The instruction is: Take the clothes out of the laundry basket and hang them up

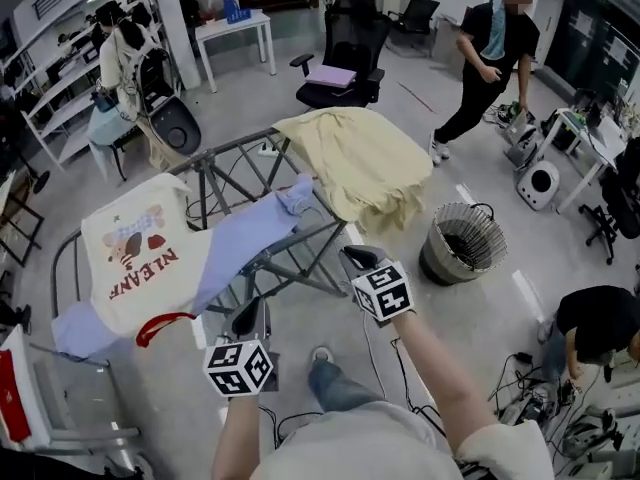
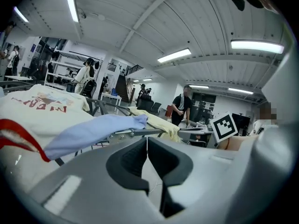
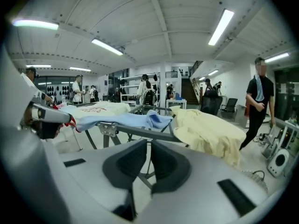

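A grey metal drying rack (image 1: 232, 160) carries three garments: a cream printed T-shirt (image 1: 128, 258) on the left, a light blue one (image 1: 245, 236) in the middle and a pale yellow one (image 1: 362, 160) on the right. A red hanger (image 1: 162, 326) pokes out under the T-shirt. The round wire laundry basket (image 1: 462, 244) stands on the floor right of the rack and looks empty. My left gripper (image 1: 250, 314) hovers in front of the rack, shut and holding nothing (image 2: 147, 141). My right gripper (image 1: 356, 258) sits below the yellow garment with its jaws nearly together and nothing between them (image 3: 149, 143).
A person (image 1: 490, 53) walks past behind the basket. An office chair (image 1: 340, 60) and a white table (image 1: 235, 30) stand at the back. Another person (image 1: 600, 326) crouches at the lower right among floor cables. A small white machine (image 1: 540, 183) stands at the right.
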